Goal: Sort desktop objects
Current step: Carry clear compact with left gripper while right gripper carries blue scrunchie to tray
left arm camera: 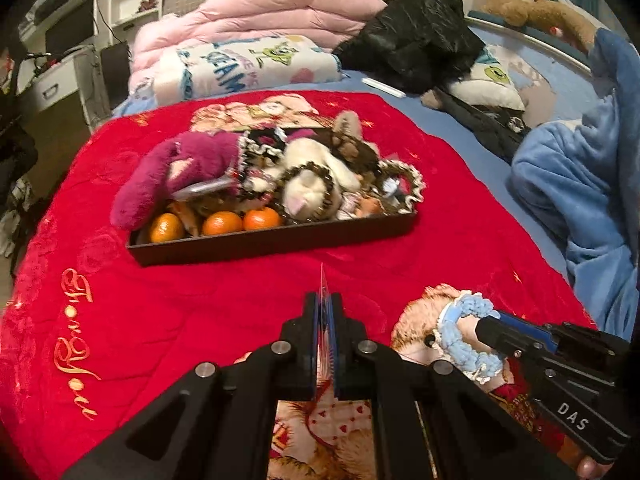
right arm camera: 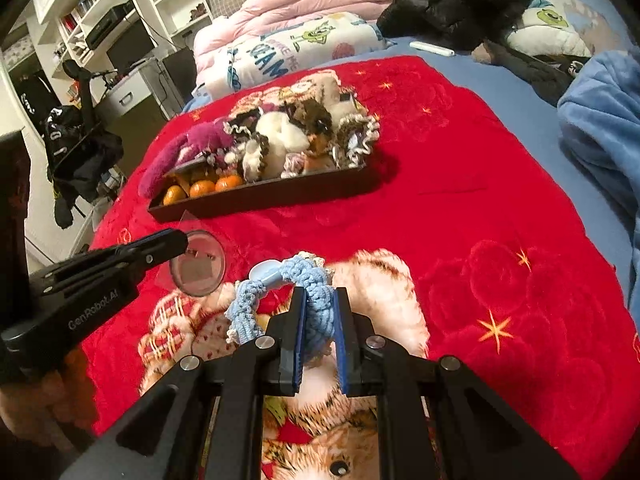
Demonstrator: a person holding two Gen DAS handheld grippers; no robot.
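Sitting between the right gripper's (right arm camera: 320, 312) closed jaws: blue scrunchie (right arm camera: 280, 292).

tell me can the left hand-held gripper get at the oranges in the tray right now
Probably not yet. The left hand-held gripper is shut on a thin clear disc, so its jaws are taken. The oranges lie open at the tray's near edge, red blanket between.

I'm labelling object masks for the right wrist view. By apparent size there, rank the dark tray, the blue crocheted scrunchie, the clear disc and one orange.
1. dark tray
2. blue crocheted scrunchie, though nearness enlarges it
3. clear disc, likewise near
4. orange
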